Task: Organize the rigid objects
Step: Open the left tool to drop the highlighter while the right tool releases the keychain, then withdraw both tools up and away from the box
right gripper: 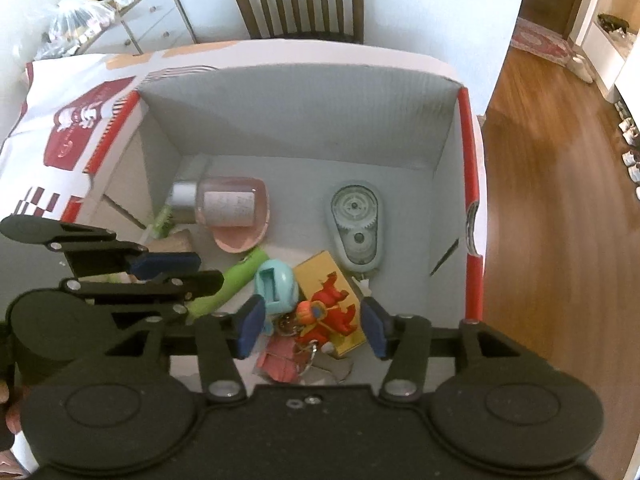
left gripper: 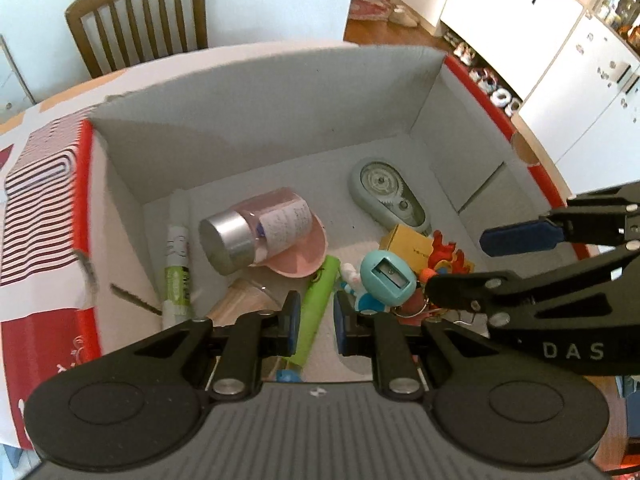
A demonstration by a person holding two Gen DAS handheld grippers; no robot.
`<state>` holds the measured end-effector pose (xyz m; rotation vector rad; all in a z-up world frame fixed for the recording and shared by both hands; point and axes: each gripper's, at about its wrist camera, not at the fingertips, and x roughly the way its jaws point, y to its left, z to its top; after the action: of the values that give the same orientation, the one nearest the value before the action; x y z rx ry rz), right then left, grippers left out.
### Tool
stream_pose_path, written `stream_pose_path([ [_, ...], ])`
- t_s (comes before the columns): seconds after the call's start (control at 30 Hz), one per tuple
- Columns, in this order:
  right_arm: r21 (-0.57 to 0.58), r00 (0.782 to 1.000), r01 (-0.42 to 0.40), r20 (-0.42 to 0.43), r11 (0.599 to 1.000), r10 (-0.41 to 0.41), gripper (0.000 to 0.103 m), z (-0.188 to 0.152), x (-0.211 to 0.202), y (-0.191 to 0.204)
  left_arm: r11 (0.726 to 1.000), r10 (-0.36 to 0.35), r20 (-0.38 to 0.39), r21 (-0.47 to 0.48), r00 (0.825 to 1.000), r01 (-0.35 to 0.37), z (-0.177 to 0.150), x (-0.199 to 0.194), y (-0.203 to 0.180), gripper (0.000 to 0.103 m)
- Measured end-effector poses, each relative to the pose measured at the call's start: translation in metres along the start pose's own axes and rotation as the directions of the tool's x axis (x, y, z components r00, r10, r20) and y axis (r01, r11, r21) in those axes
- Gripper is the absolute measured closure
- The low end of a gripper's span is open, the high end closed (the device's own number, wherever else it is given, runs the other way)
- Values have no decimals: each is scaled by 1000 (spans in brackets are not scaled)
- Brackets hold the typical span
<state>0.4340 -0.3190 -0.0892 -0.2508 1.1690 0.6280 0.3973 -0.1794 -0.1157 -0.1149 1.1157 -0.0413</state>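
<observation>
With both grippers poised over the open box (right gripper: 304, 92), the left gripper (left gripper: 316, 320) stands released, straddling the green tube (left gripper: 318, 304). The right gripper (right gripper: 312, 328) is spread wide above the red toy (right gripper: 332, 312) on the yellow carton (right gripper: 320, 268). Risk: crowding; either descent may clip the blue sharpener (right gripper: 276, 284) or snag the key ring.

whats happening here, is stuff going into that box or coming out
The pictures alone cannot settle which way. A person holds two grippers over an open cardboard box. Both are open and hold nothing: the left gripper hangs above a green tube, the right gripper above a red toy on a yellow box. Also lying in the box are a pink jar with a silver lid, a blue sharpener and a grey tape dispenser.
</observation>
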Motion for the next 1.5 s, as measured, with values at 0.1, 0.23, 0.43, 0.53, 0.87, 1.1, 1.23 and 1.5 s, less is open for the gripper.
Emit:
stream_pose_path([
  [0.1, -3, 999, -13, 30, 1000, 13, 49, -3, -12, 4, 1000, 17, 39, 4, 999, -17, -3, -18, 1, 87],
  [0.23, -13, 997, -25, 75, 1000, 26, 41, -8, -28, 11, 1000, 24, 93, 11, 995, -25, -9, -43, 4, 86],
  [0.43, -43, 988, -17, 156, 999, 23, 38, -18, -53, 22, 999, 19, 171, 24, 985, -24, -20, -80, 4, 86],
  [0.53, -52, 977, -16, 211, 999, 27, 30, -24, -68, 28, 999, 11, 206, 28, 979, -17, -28, -97, 4, 86],
  [0.87, -35, 922, 12, 387, 999, 3, 20, -60, -108, 52, 999, -38, 297, 25, 954, 32, -51, -144, 20, 86],
  [1.1, 6, 867, 47, 496, 999, -44, 15, -86, -128, 70, 998, -28, 350, 67, 936, 5, -74, -168, 25, 86],
  [1.23, 43, 851, 47, 521, 998, -63, 11, -97, -136, 80, 998, -39, 371, 67, 928, 15, -85, -178, 30, 77],
  [1.5, 103, 829, 53, 549, 993, -101, 4, -121, -146, 103, 997, -65, 419, 60, 906, 44, -107, -193, 46, 27],
])
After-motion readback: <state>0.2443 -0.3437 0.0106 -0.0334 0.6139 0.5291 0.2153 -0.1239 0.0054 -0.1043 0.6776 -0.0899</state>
